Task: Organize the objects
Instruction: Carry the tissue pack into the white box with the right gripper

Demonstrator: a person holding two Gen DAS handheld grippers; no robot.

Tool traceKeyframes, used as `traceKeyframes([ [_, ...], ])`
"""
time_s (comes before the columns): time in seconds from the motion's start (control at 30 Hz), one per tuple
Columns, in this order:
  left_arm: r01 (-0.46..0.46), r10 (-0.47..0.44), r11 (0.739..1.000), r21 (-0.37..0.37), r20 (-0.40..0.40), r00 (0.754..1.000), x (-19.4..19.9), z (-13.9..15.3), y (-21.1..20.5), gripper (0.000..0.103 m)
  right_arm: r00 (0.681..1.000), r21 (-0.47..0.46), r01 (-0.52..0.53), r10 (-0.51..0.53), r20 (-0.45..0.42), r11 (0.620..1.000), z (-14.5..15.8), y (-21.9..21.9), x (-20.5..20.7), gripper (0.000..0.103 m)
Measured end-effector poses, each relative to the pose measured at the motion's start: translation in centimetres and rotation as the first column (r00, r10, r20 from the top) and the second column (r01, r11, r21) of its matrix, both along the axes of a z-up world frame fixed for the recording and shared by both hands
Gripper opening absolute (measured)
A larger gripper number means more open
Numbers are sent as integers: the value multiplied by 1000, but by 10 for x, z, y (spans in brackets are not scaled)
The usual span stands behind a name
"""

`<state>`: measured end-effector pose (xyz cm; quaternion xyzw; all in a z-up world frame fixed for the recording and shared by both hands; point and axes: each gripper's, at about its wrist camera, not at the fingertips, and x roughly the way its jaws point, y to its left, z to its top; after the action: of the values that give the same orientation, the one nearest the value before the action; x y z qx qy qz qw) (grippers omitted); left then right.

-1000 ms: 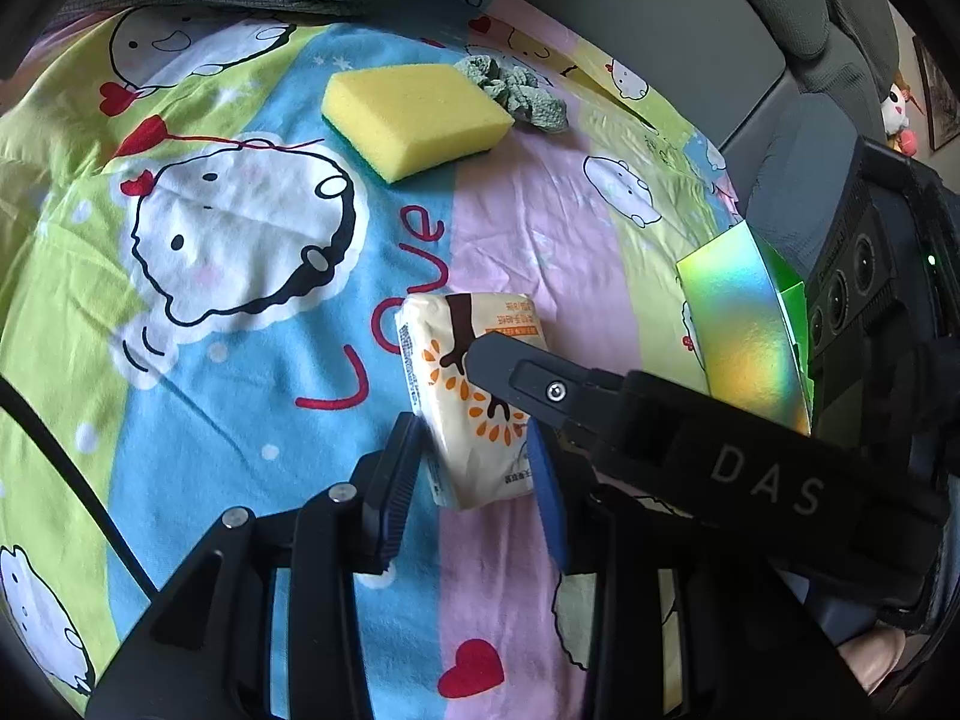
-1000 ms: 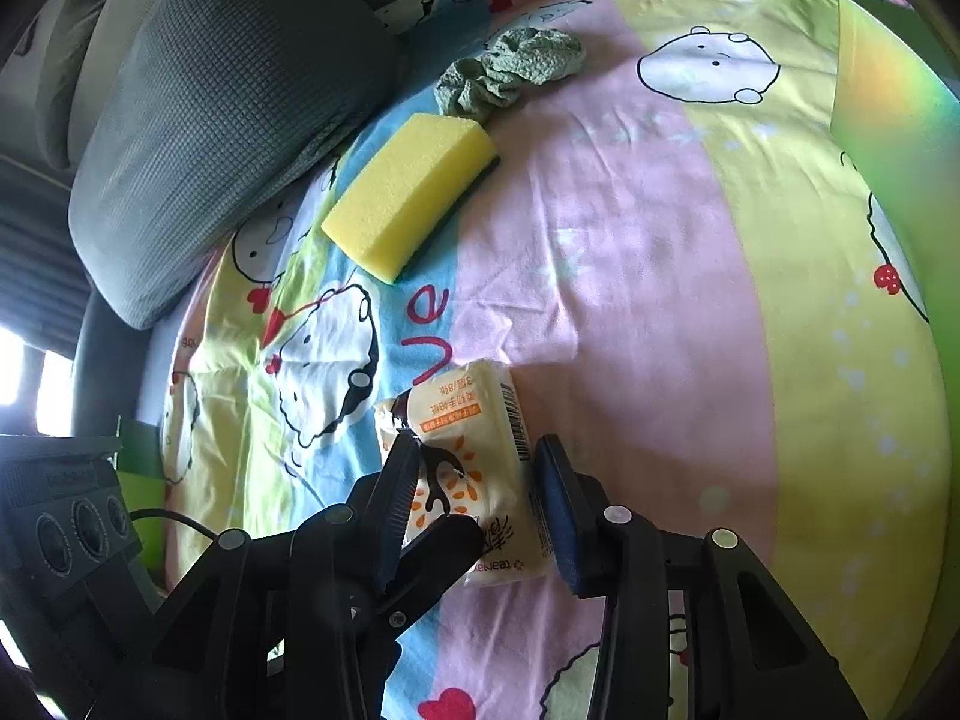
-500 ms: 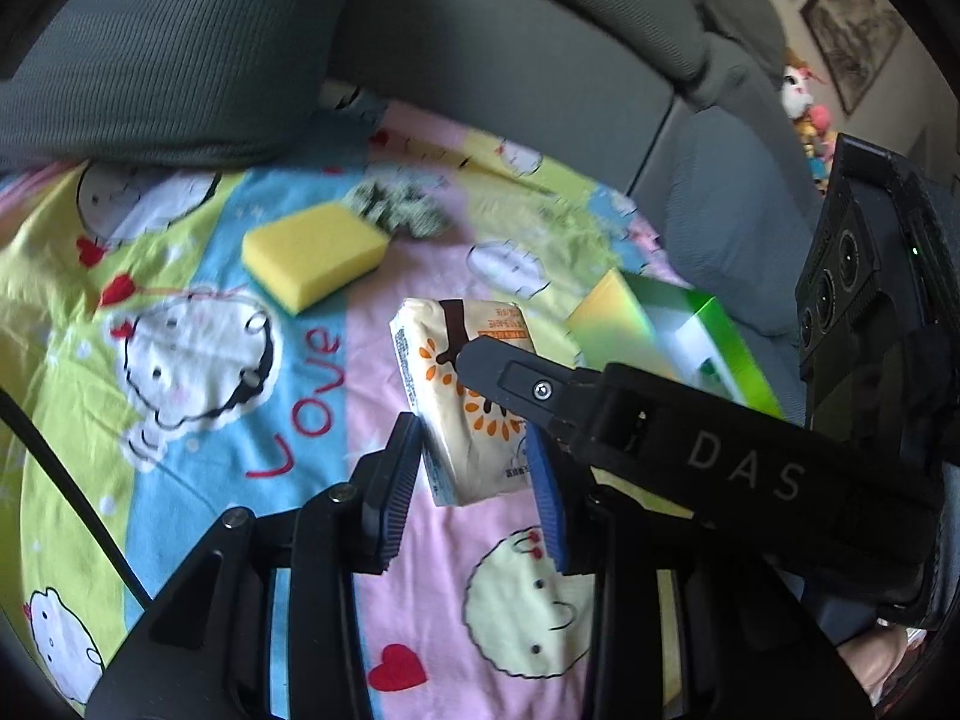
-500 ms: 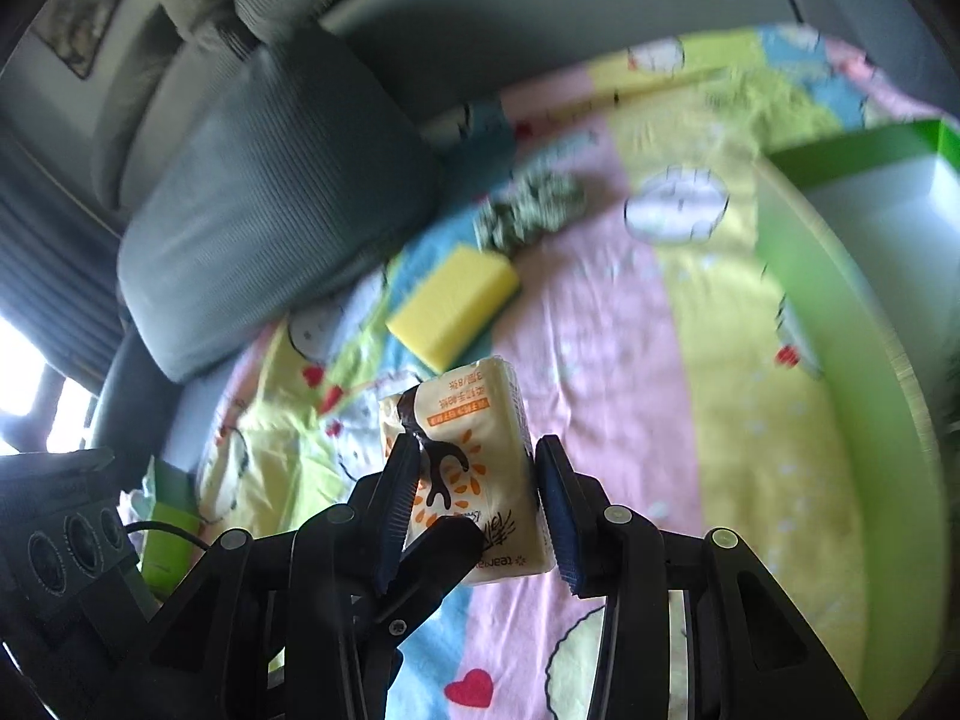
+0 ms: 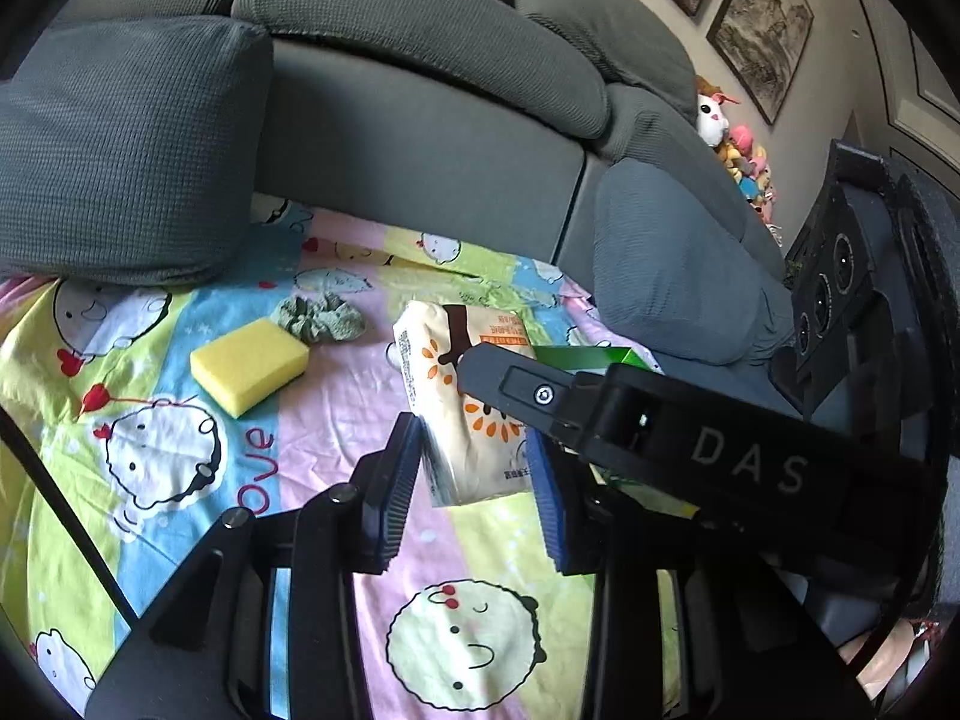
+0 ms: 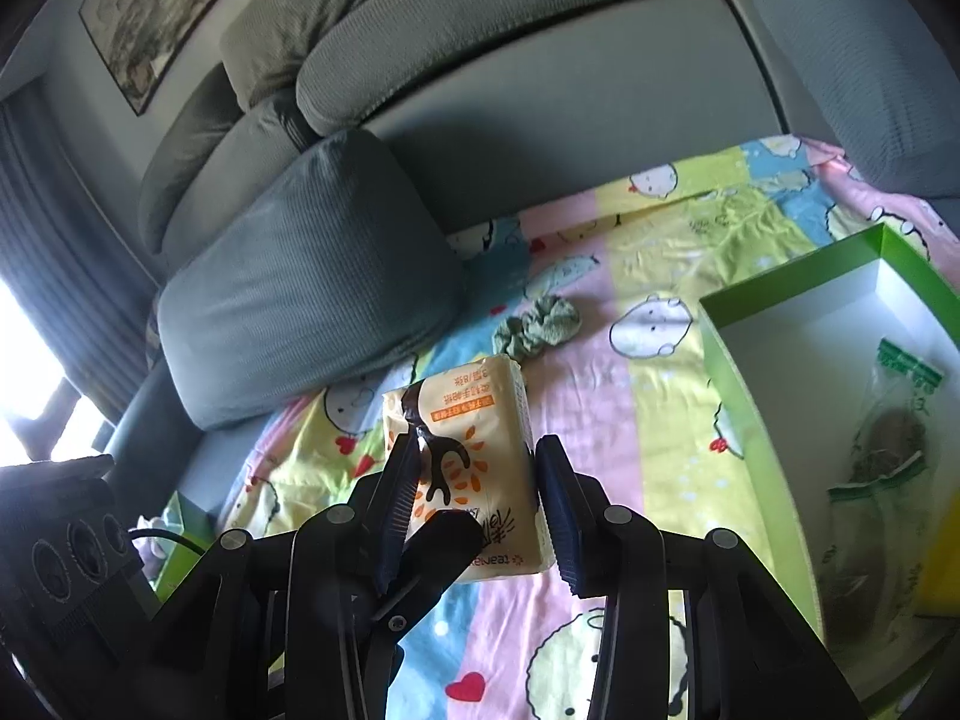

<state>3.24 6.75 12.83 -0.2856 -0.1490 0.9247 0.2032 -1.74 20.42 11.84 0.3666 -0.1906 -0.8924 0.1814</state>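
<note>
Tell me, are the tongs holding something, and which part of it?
Yes. Both tongs, left and right, pinch one tissue pack together, each squeezing its long sides near the lower end.

**Two grippers, one shared grip**

The left black two-finger gripper (image 5: 474, 468) points somewhat downward, its blue-padded jaws closed on the cream, orange-printed tissue pack (image 5: 462, 408), which hangs clear of the bedsheet. The right black gripper (image 6: 477, 498) reaches in from the other side and crosses the left one, its pads pressed against the same pack's flanks. A sliver of what may be a hand (image 5: 870, 648) shows at the lower right edge of the left view.
</note>
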Motion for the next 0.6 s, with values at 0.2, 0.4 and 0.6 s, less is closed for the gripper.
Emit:
traceKeyframes([
  [0.2, 31, -33, 999, -17, -70, 997, 3, 10, 13, 33, 998, -23, 29, -31, -60, 999, 12, 16, 10, 43],
  [0.4, 77, -80, 996, -40, -96, 992, -2, 16, 31, 33, 993, -48, 73, -77, -91, 996, 16, 35, 13, 43],
  [0.6, 141, -148, 988, -68, -106, 983, -10, 20, 55, 33, 984, -94, 137, -146, -103, 986, 15, 61, 16, 43],
])
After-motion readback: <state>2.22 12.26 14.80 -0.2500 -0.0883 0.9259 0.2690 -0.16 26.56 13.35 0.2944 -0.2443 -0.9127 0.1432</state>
